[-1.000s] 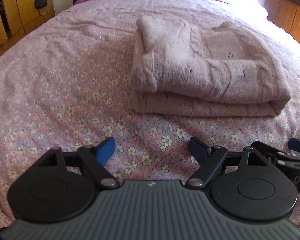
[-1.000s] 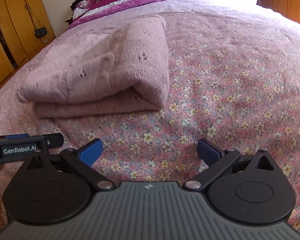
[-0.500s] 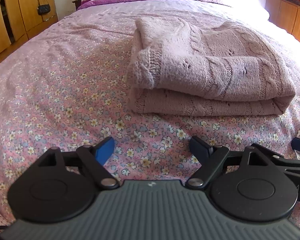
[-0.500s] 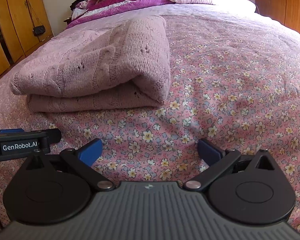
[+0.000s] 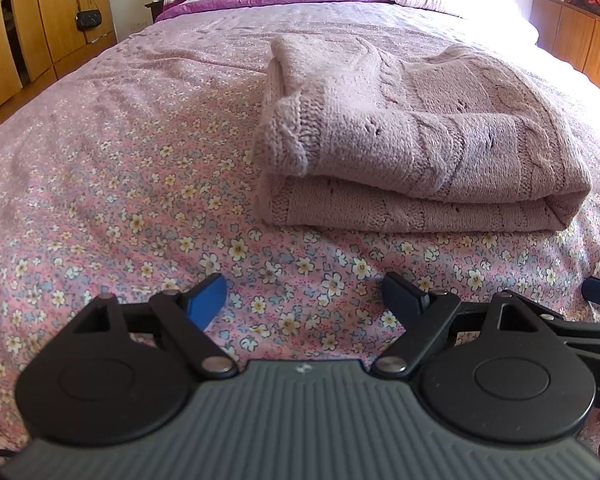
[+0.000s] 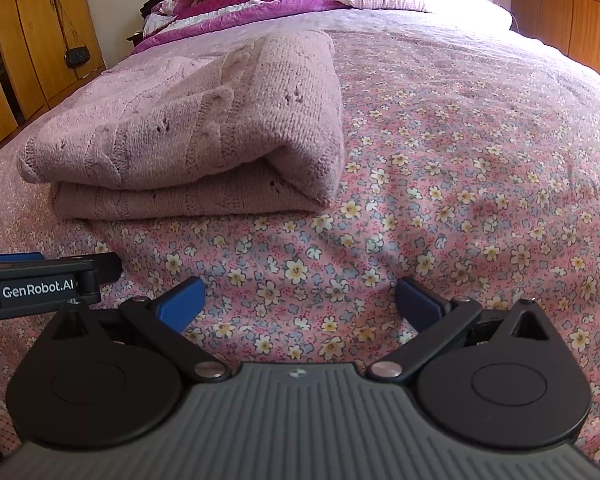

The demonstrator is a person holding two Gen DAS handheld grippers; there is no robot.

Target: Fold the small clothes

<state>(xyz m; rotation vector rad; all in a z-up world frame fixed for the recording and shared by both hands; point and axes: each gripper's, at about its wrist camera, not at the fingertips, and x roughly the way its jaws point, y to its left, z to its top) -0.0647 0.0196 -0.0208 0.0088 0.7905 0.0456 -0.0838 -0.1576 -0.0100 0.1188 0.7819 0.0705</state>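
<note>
Nubbly knitted wool sweater (image 5: pixel 420 136), matt cotton bedspread (image 5: pixel 120 184)

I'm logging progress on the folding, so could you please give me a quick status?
Left tool open, empty; right tool open, empty. Pink knit sweater lies folded on the floral bedspread, untouched. Nothing in the way.

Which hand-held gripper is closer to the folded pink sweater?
About equal. The left hand-held gripper faces its near-left corner; the right hand-held gripper faces its near-right corner. Both are open, short of the sweater.
</note>
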